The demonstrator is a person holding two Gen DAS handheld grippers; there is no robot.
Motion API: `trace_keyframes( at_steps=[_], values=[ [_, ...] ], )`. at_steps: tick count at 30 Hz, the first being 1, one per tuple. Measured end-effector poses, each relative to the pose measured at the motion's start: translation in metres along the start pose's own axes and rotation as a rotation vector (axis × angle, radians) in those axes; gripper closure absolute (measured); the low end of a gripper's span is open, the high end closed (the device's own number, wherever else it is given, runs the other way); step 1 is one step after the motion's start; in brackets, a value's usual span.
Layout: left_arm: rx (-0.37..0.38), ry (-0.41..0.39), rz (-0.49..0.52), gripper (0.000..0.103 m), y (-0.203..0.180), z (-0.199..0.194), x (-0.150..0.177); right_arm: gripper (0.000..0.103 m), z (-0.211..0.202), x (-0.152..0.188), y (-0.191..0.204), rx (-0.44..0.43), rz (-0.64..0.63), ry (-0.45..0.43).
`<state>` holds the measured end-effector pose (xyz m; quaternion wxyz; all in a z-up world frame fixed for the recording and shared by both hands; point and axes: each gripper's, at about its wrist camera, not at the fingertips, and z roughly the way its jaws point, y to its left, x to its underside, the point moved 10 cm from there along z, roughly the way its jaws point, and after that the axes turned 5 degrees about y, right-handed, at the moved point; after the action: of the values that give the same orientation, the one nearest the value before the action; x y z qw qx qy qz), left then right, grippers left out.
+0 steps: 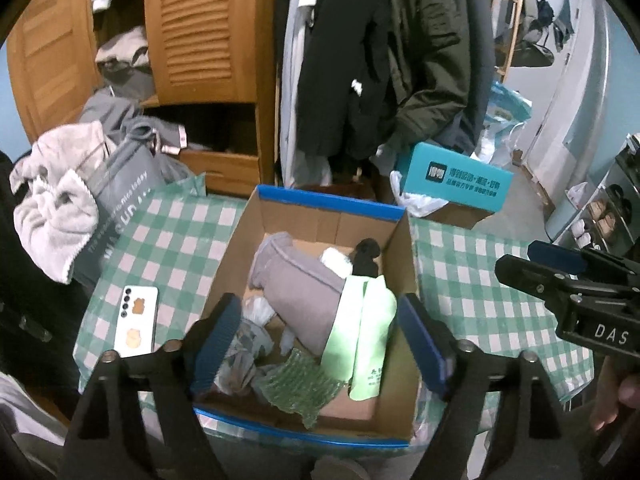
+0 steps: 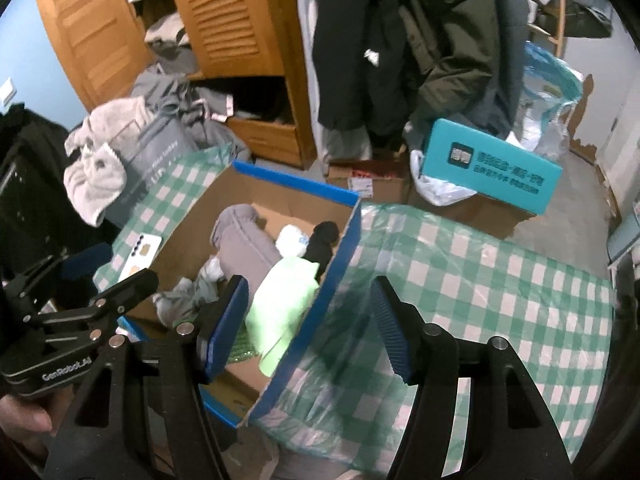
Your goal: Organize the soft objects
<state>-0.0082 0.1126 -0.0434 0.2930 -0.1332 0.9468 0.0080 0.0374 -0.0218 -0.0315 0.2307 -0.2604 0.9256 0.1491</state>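
My white phone [image 1: 136, 320] lies face down on the green checked tablecloth [image 1: 472, 280]. Beyond the table there's a teal box [image 1: 456, 178], dark coats [image 1: 380, 60] hanging up, the wooden louvred wardrobe [image 1: 200, 28], and a grey printed bag [image 1: 120, 196] at left.

White letters "DAS" are printed on the black body of the right tool [image 1: 560, 268]. "GenRobot.AI" appears on the left tool [image 2: 100, 280]. A grey bag [image 1: 120, 200] carries partly legible wording ending "today". The teal box [image 2: 492, 168] bears Chinese characters too blurred to read.
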Motion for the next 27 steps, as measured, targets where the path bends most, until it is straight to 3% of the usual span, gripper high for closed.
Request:
trace_keyframes(
  at_steps=[10,27],
  values=[
    [-0.057,0.006,0.049,0.018,-0.017,-0.007,-0.001,0.04,-0.026,0.007,-0.036,0.039,0.063,-0.071],
    [-0.086,0.093,0.086,0.018,-0.037,0.011,0.011,0.04,-0.03,0.021,-0.056,0.034,0.094,-0.072]
  ],
)
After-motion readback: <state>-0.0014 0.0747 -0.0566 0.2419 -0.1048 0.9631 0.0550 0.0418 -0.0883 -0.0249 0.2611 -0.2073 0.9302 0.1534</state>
